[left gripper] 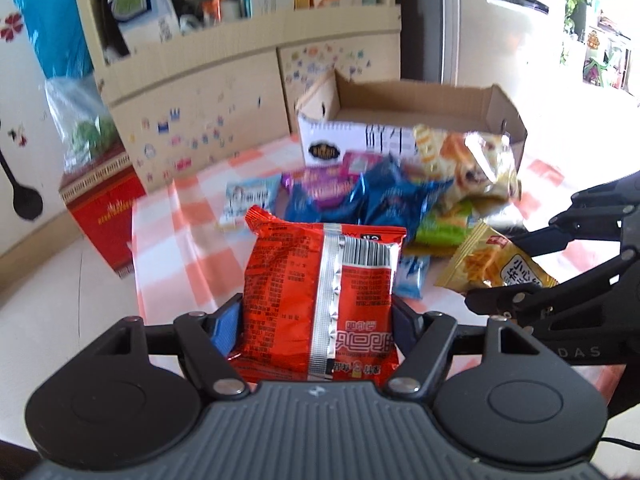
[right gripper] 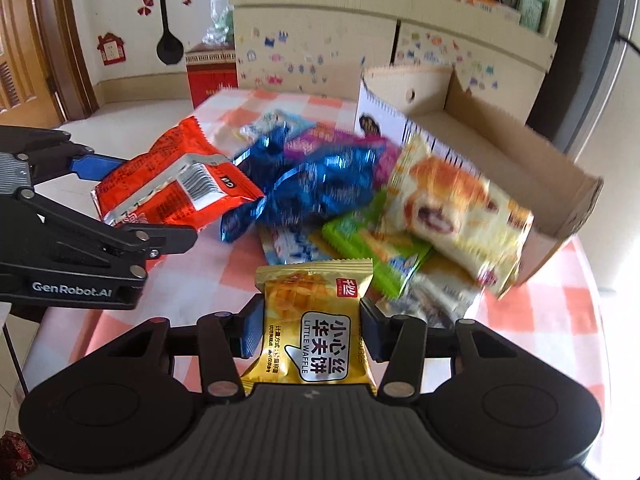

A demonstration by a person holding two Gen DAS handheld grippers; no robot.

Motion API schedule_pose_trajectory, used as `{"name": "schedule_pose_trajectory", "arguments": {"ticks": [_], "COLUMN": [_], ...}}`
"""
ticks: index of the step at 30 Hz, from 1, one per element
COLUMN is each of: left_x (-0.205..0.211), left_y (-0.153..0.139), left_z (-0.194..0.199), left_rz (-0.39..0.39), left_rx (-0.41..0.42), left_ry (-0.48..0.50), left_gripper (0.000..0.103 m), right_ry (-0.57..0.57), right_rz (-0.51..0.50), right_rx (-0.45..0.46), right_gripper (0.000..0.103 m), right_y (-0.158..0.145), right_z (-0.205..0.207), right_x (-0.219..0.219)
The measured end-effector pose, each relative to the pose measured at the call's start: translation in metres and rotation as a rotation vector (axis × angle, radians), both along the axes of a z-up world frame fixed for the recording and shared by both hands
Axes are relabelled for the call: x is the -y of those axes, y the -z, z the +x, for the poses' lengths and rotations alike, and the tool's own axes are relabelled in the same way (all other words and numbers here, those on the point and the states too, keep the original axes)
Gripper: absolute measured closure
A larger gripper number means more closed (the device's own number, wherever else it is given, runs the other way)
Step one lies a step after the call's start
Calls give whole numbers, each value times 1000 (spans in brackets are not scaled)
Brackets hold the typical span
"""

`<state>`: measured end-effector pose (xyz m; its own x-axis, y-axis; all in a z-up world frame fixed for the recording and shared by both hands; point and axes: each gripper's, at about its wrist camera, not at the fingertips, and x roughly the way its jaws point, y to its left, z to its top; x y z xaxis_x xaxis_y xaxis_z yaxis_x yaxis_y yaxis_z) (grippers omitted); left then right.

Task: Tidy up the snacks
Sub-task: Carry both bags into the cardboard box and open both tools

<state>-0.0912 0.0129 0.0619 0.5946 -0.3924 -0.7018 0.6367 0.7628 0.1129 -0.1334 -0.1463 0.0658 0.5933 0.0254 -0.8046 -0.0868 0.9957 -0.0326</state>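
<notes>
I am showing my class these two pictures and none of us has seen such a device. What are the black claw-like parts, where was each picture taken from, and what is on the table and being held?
The black parts are two hand-held grippers, each with a fisheye camera looking along its two fingers. One picture is from the left gripper, which is shut on a red snack packet. The other is from the right gripper, shut on a yellow waffle packet. Each gripper also shows at the edge of the other's view. On the checked tablecloth lies a pile of snacks: blue packets, a green packet and a bread packet. Behind them stands an open cardboard box.
</notes>
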Motion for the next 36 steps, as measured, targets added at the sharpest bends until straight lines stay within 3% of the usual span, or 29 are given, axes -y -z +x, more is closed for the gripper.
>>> {"name": "schedule_pose_trajectory", "arguments": {"ticks": [8,16,36], "left_x": [15,38,119], "left_y": [-31,-51,-53], "left_z": [9,38,100], "left_rz": [-34,-67,-103], "left_rx": [98,125,139], "left_ry": [33,31,79], "left_gripper": [31,31,31], "right_ry": [-47,-15,160], "right_rz": [-53,-97,-81], "right_rx": [73,107,160], "right_gripper": [47,47,47], "right_y": [-31,-44,-58], "right_z": [10,31,84], "right_x": [18,45,115]}}
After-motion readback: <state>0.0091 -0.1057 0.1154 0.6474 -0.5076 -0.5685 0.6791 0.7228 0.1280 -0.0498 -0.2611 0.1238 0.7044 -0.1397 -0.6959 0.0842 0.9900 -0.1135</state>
